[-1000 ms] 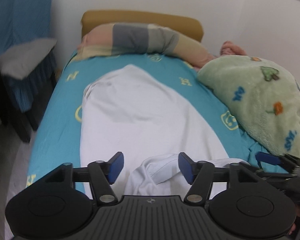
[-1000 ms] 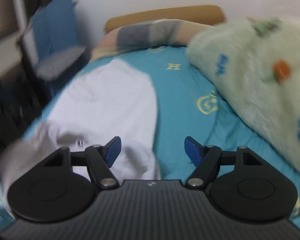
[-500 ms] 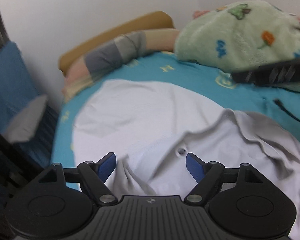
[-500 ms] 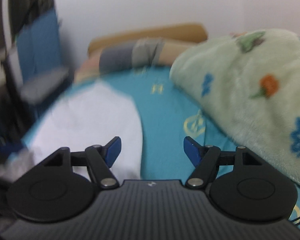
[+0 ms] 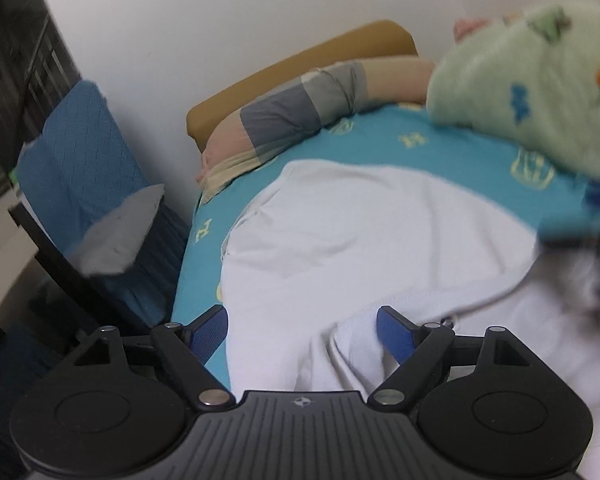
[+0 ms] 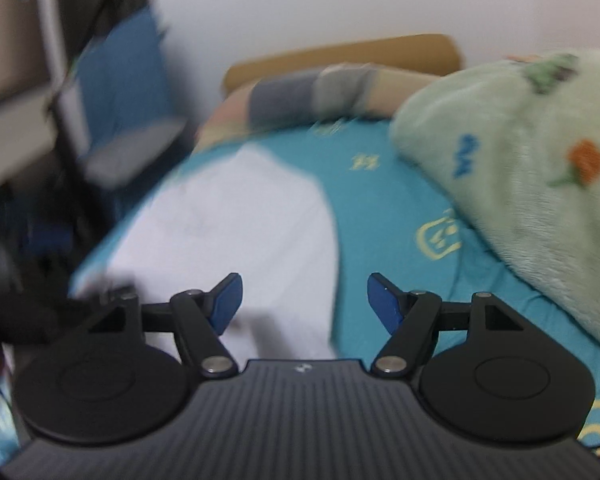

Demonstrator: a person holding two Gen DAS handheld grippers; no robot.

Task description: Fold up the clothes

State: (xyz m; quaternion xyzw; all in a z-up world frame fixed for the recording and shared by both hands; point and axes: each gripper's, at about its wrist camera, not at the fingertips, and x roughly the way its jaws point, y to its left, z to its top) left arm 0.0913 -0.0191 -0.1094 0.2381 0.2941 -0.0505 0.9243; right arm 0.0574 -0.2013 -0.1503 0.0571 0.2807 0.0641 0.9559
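1. Left gripper (image 5: pixel 302 330) had both blue pads spread wide, pinching nothing; bunched white cloth sat directly between and just beyond them at the near edge.
2. Right gripper (image 6: pixel 302 304) was also spread, empty; its left pad was over white cloth, its right pad over bare teal sheet (image 6: pixel 384 216).
3. Key relation: the white garment (image 5: pixel 380 240) lay flat on the bed, running from the near edge away toward the pillow (image 5: pixel 300 104), long axis near-to-far. Its rumpled near end, likely the collar part, sat nearest the left gripper; the right gripper faced the garment's right edge.
4. Judgement: the spread-out body with a bunched near end fits either laying out or a fold in progress; pictures don't settle which.
5. Green fleece blanket (image 6: pixel 520 160) was heaped on the right, just beside the garment, apart from it.
6. Hard to read: right view motion-blurred; garment's near end cut off by both gripper bodies; sleeves not made out; dark blur at the left view's right edge, possibly the other gripper.
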